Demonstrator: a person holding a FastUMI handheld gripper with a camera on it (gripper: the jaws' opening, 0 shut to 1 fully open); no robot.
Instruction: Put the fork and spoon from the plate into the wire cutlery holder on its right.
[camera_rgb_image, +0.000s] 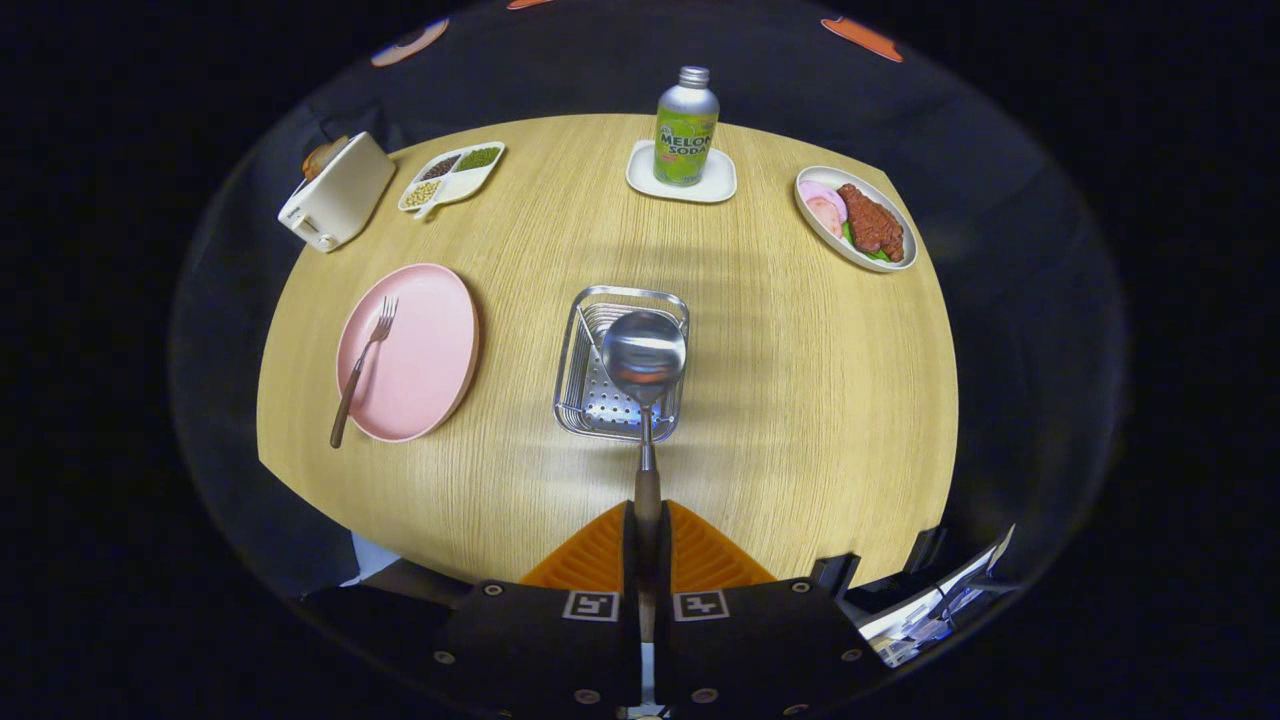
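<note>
My gripper is shut on the dark handle of the spoon. The spoon points straight ahead of the fingers, and its shiny bowl hangs over the wire cutlery holder, which stands on the wooden table just beyond the fingertips. To the left of the holder lies the pink plate. The fork rests on the plate's left side, tines pointing away from me and its brown handle sticking out over the near rim.
At the table's far side are a white toaster, a divided snack dish, a soda bottle on a white coaster, and a plate of meat. The wooden table ends close to my fingers.
</note>
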